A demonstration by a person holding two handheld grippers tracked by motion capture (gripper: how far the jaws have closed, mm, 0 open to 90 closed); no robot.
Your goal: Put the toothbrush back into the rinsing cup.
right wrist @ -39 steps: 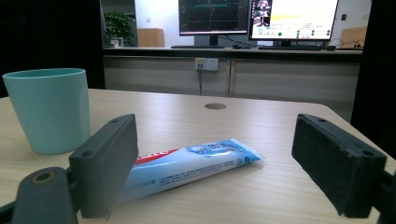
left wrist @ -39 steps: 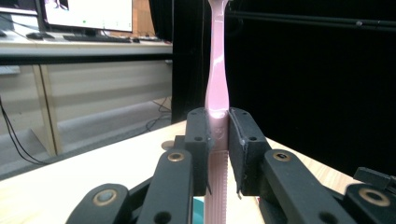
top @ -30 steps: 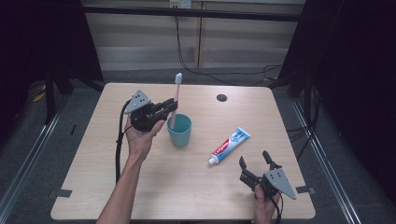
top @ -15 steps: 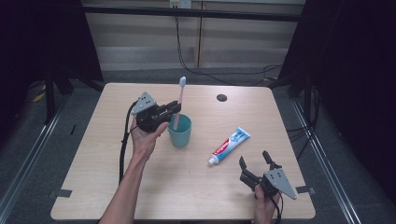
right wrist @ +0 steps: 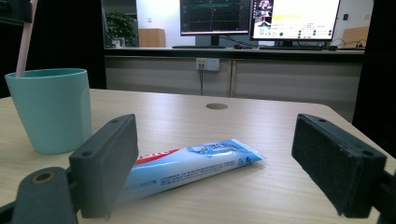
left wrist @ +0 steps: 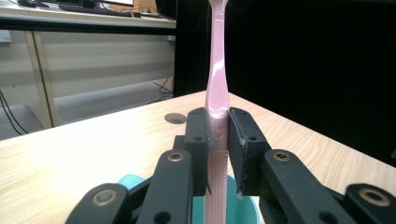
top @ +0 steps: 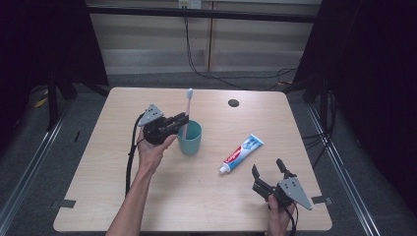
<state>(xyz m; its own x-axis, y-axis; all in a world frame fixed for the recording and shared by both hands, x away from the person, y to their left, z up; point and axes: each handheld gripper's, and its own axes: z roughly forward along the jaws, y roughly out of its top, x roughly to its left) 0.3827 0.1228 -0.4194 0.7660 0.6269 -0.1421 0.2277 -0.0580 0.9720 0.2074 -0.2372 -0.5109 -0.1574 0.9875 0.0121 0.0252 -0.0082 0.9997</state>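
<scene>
High view shows your left gripper [top: 183,119] clamped on the pink toothbrush [top: 187,110], its fingers [left wrist: 198,140] pressed flat against the handle just above the teal cup [top: 190,138], which stands near the middle of the desk [top: 206,196], a little toward the left edge. The brush stands nearly upright, head up, with its lower end already down inside the cup; whether it touches the bottom you cannot tell. Nothing else is visible in the cup.

Your right gripper [top: 268,170] rests near the front right corner with its fingers spread wide and nothing between them, pointed at the toothpaste tube [top: 241,153] lying flat between it and the cup.

The risk, I judge, is the cup: it is light and unsupported, so pushing the brush sideways against the rim, or opening the fingers while the gripper leans on it, could tip it. Letting go with the handle off the bottom would make the brush drop and clatter.
</scene>
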